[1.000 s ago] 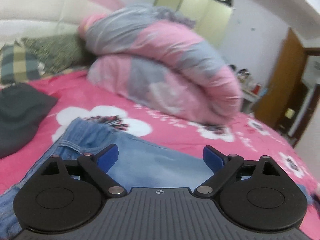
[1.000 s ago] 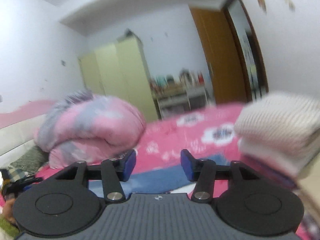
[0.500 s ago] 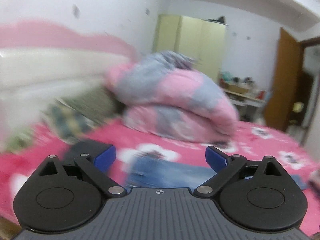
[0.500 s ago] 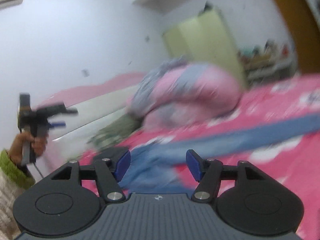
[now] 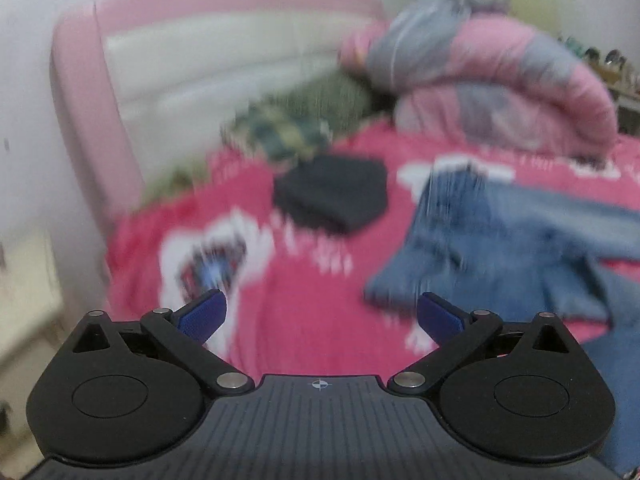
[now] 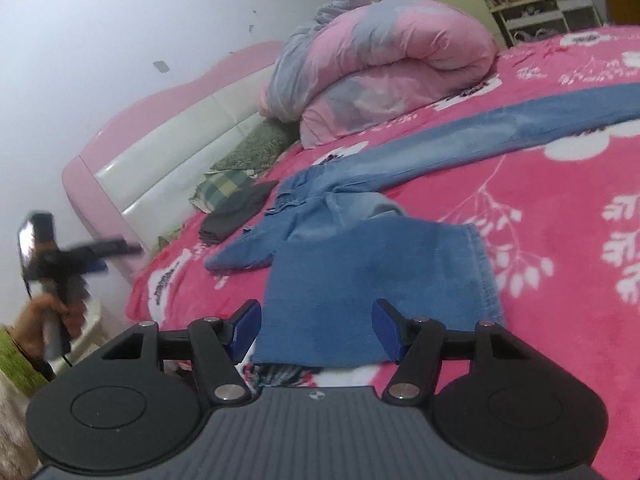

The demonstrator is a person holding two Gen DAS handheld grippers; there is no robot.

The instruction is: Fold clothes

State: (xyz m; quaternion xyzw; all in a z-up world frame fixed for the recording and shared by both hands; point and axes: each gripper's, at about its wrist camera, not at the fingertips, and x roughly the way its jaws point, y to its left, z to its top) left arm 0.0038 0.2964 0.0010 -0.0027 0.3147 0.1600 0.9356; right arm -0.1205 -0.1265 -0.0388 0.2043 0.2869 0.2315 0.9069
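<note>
- Bed (image 6: 560,184), under a pink floral cover, fills both views.
- Rolled duvet (image 6: 380,60) sits at the head end, near the pillows (image 6: 240,160).
- Jeans (image 6: 380,276) lie spread on the cover, one leg stretched away, the other folded towards the right gripper.
- Dark garment (image 5: 332,192) lies folded just beside the waistband.
- Right gripper (image 6: 316,330) hangs wide open over the folded leg, empty.
- Left gripper (image 5: 320,316) is wide open, empty, above the cover beside the jeans; a hand (image 6: 44,320) holds it.

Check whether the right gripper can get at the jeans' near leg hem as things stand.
Probably yes. The right gripper has its jaws open just short of the jeans, whose hem lies flat on the bedspread with nothing between.
</note>
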